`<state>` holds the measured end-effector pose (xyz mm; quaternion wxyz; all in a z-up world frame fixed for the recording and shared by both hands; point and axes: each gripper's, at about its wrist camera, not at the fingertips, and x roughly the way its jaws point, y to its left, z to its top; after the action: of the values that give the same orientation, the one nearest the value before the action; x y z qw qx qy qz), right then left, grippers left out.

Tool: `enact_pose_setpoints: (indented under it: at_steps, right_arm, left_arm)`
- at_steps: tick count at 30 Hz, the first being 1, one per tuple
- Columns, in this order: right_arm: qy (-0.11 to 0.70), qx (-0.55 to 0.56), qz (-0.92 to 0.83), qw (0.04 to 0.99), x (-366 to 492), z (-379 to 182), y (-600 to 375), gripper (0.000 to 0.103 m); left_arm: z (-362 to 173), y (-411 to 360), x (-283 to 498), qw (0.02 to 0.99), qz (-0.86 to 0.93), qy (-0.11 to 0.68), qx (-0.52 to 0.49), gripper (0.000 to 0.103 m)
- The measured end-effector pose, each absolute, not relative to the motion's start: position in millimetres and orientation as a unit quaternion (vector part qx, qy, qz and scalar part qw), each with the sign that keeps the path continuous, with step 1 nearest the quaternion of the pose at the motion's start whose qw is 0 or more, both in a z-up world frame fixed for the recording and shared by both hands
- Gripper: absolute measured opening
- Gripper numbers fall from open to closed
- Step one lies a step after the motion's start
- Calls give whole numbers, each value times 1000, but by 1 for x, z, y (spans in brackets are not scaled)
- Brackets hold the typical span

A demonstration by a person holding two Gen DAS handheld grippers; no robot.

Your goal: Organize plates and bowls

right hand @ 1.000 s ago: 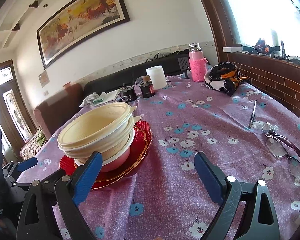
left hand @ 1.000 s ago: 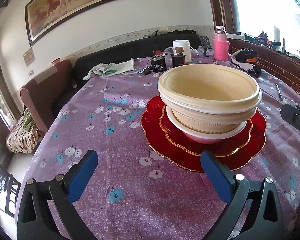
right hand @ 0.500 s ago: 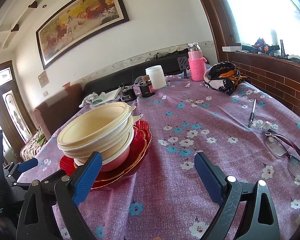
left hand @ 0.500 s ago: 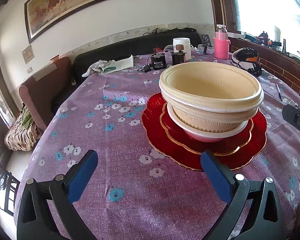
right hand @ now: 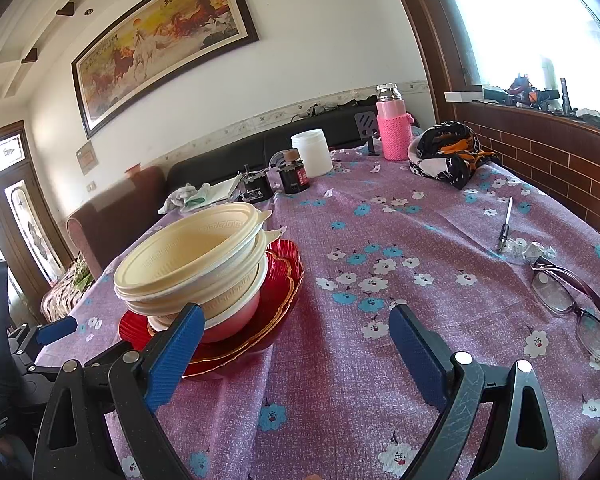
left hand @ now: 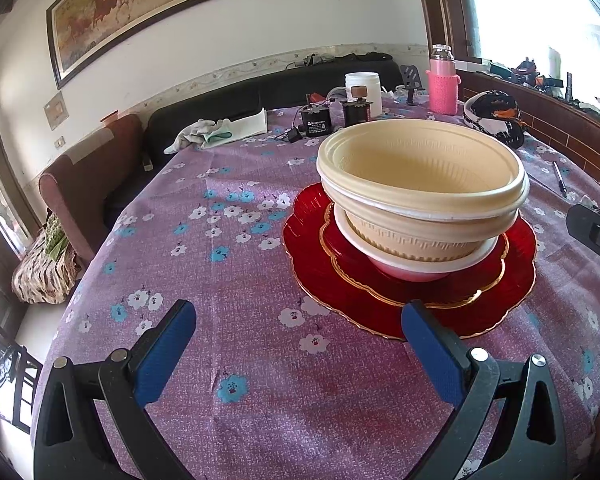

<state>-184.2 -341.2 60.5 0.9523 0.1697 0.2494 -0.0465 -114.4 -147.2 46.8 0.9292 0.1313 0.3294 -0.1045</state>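
Ahead-right of wide-open left gripper [left hand: 296, 320], apart: bowl stack [left hand: 420, 196] on red plates [left hand: 380, 300]; right gripper [right hand: 296, 328] wide too.

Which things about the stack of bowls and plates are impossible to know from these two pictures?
- How many cream bowls are nested: both views show only rims; the outer walls hide the rest.
- The pink bowl inside: covered by the cream bowls in both views.
- The red plates count: left wrist view shows two gold edges, the centre is under the bowls.
- The near plate edge in the right wrist view: behind the right claw's left finger.
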Motion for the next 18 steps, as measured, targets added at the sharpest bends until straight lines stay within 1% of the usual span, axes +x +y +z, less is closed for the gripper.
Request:
enact_pose_setpoints:
  at_steps: [18]
  right_arm:
    - [250,170,-47,952,-184,60,-341,96]
  left_arm:
    - [47,-147,-114,929,-106,331,131,103]
